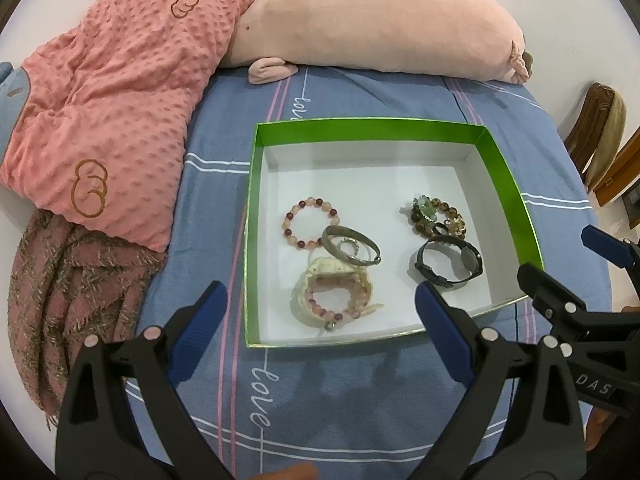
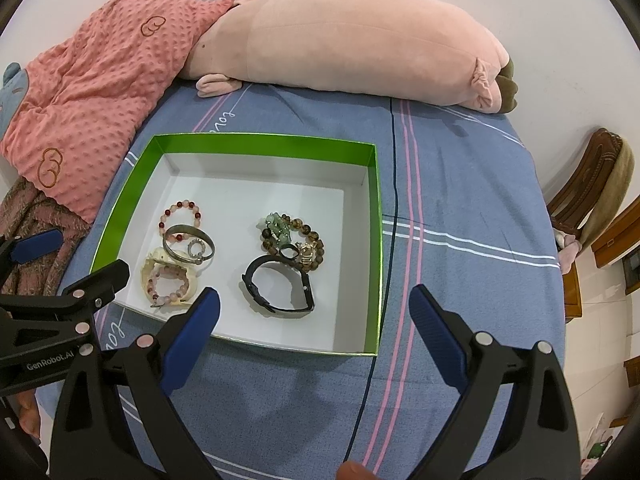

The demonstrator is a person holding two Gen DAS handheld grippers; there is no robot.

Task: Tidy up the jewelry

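Observation:
A green-walled box (image 1: 372,130) (image 2: 374,240) with a white floor lies on the blue bedsheet. In it are a pink bead bracelet (image 1: 310,223) (image 2: 182,214), a metal bangle (image 1: 351,245) (image 2: 188,246) around a small ring, a cream bracelet with pink beads (image 1: 334,298) (image 2: 166,278), a brown bead cluster (image 1: 438,216) (image 2: 294,240) and a black watch (image 1: 450,262) (image 2: 280,286). My left gripper (image 1: 322,314) is open and empty just in front of the box's near wall. My right gripper (image 2: 314,314) is open and empty over the box's near right corner.
A pink plush pillow (image 1: 380,20) (image 2: 340,40) and a pink dotted blanket (image 1: 108,120) (image 2: 92,92) lie behind and left of the box. A fringed throw (image 1: 68,300) hangs at the left edge. A wooden chair (image 2: 588,200) stands to the right of the bed.

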